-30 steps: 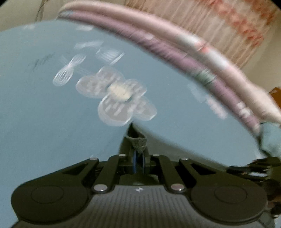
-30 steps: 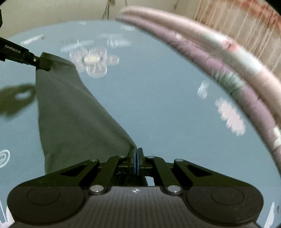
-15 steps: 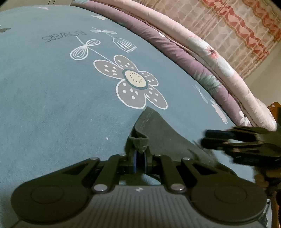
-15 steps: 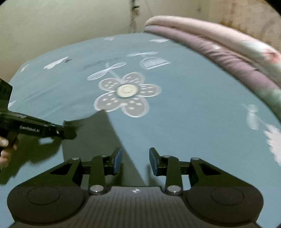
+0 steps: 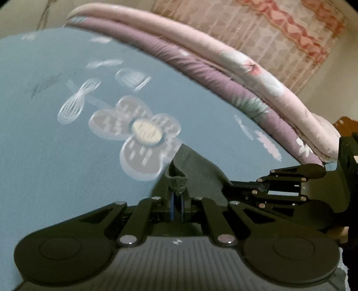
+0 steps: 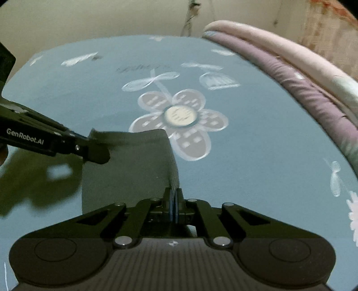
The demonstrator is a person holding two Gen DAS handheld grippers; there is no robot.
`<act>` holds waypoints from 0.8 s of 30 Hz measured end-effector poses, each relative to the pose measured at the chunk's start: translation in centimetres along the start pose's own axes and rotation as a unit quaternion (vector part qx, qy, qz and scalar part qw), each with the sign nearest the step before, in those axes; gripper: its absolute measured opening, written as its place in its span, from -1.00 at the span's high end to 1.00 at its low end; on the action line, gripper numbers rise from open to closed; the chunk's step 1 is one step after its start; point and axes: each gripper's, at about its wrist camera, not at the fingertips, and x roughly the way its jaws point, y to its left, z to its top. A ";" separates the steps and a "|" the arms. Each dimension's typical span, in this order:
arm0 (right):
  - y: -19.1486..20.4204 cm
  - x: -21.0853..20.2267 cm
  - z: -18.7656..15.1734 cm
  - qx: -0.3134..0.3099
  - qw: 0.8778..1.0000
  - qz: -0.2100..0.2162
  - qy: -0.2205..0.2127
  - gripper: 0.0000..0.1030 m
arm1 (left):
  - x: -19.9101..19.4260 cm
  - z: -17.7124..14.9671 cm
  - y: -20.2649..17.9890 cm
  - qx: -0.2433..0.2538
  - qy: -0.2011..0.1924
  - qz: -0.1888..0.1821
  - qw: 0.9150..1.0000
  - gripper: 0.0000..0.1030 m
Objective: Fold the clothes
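Here, soft grey knit garment (image 6: 134, 161), ribbed hem, both grippers (image 6: 175, 201) clamped.

Both wrist cams low, angled down over bedsheet (image 5: 44, 156), close, sharing flower print (image 6: 179, 118)

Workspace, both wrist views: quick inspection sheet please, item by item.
Surface: blue bedsheet with a large flower print.
Job's things: one dark grey garment, lifted by two corners over the sheet.
Clutter: nothing seen.
Grippers: left gripper shut on one garment corner; right gripper shut on the other corner.
Cables: nothing seen.
Surroundings: rolled pink and purple quilt along the bed edge, patterned curtain behind, plain wall.
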 end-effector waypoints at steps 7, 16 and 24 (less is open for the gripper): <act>-2.8 0.4 0.8 0.023 0.999 -0.047 -0.005 0.94 | 3.9 2.2 -1.9 0.041 0.024 0.030 0.998 0.81; -5.4 -1.1 -1.5 0.087 0.995 -0.040 -0.003 0.64 | 2.6 0.4 -0.1 0.048 0.009 0.094 0.994 0.55; -8.7 -17.4 -8.9 0.123 0.990 -0.071 -0.010 0.46 | -1.7 -3.2 -4.3 0.170 0.025 0.040 0.984 0.19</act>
